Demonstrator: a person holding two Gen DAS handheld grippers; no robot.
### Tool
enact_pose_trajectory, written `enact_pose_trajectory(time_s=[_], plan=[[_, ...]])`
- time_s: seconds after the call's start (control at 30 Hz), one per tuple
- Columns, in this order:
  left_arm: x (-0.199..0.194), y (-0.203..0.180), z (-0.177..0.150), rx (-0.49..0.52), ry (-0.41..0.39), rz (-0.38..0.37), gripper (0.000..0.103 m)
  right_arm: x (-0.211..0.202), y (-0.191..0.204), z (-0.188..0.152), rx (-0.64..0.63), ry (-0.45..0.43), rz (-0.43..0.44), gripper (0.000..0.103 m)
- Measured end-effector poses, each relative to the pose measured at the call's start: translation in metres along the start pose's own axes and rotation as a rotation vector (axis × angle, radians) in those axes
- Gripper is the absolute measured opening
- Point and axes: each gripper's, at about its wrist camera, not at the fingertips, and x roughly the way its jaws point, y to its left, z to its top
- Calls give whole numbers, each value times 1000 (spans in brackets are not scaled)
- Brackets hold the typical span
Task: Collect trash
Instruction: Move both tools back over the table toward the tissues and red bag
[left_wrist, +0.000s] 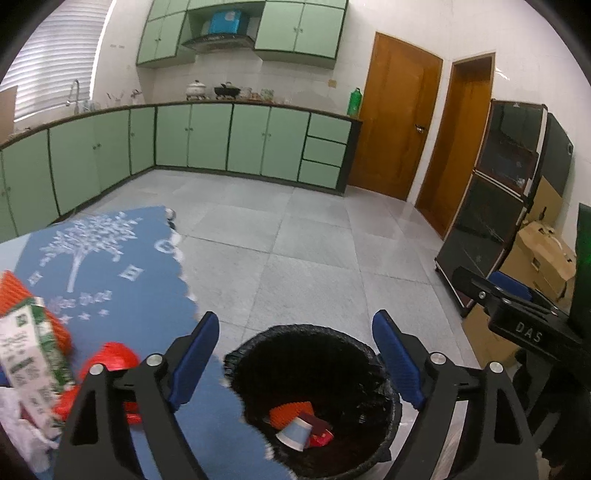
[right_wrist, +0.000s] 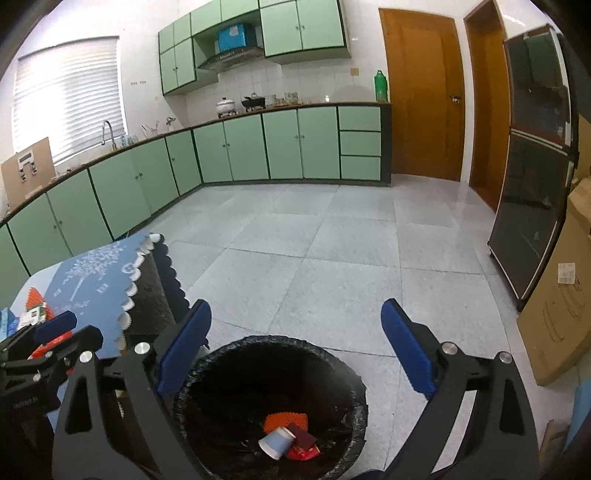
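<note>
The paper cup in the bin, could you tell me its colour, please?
Light blue outside, white inside: paper cup, clearest in the right wrist view.

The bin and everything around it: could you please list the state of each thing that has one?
Left gripper: open, empty, above the bin.
Right gripper: open, empty, above the bin.
Bin: black-lined, uncovered, trash at the bottom.
Paper cup: on its side in the bin.
Carton: on the table, not yet collected.
Left door: shut.
Base cabinets: doors shut.

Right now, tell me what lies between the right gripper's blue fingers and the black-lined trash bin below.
Nothing: in the right wrist view, the open right gripper hangs empty over the bin.
</note>
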Motion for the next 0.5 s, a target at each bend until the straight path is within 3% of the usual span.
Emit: enact_pose_trajectory(time_s=[0.23,0.5], plan=[[-50,31,-2,-32,-39,74,86,-26,35,-3,-6,-23,46,92],[-111,94,-21,-87,-86,252,87,-41,94,-13,-50,-25,126,92]])
